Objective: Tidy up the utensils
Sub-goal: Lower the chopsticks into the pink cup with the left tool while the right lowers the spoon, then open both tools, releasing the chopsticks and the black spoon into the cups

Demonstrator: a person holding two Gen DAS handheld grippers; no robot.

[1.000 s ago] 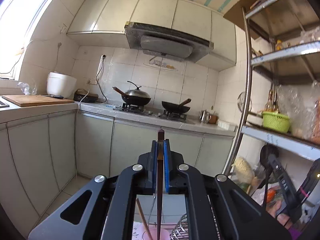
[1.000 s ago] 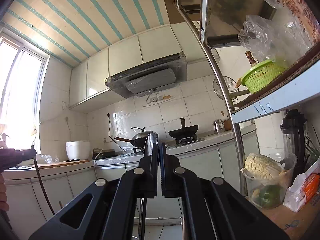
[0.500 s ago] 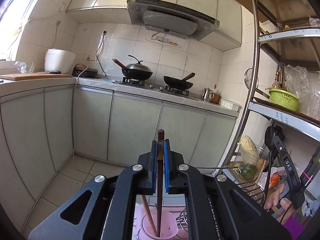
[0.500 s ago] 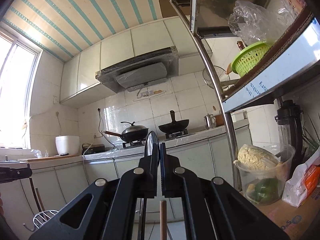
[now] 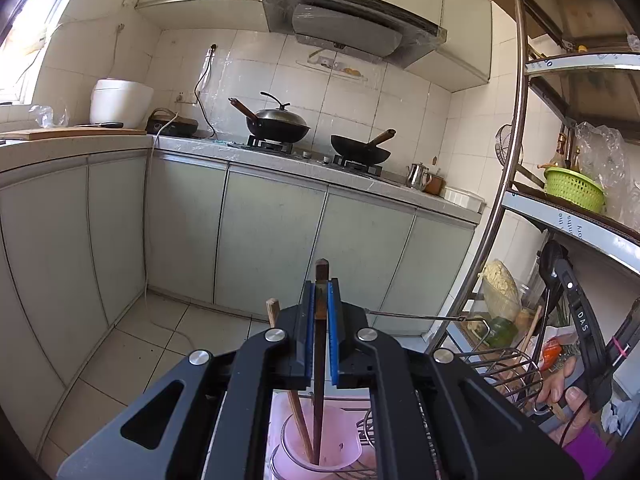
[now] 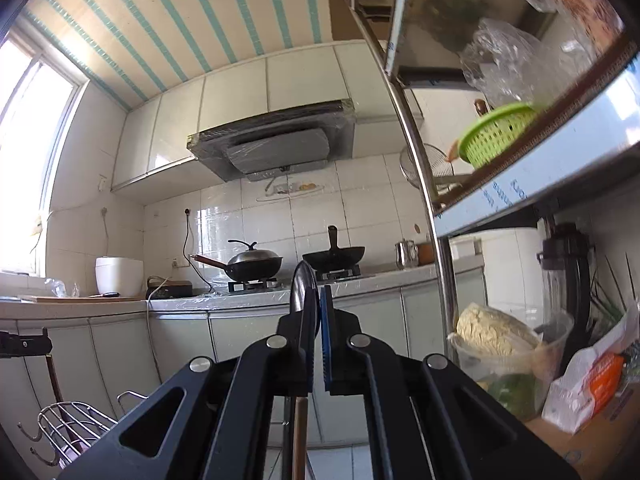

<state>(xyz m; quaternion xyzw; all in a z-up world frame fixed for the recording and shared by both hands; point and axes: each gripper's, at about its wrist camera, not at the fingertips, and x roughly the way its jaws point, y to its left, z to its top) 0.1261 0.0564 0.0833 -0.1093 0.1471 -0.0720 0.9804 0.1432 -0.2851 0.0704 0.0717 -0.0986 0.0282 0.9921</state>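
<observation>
L gripper [image 5: 319, 304] aimed slightly down, blue pads pinching dark chopstick [image 5: 319, 364] upright, lower end inside pink cup [image 5: 344, 446] w/ lighter chopstick [image 5: 297, 400] leaning beside | R gripper [image 6: 316, 312] tilted slightly up, pads pressed on spoon [image 6: 302, 288], bowl end up | wire rack [image 5: 508, 372] beside cup, R hand [image 5: 562, 392] behind it

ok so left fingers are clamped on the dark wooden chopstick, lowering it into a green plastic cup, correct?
Not quite: the cup is pink, not green. The left wrist view shows the left fingers clamped on the dark wooden chopstick, its lower end inside the pink plastic cup, beside a lighter wooden chopstick.
</observation>
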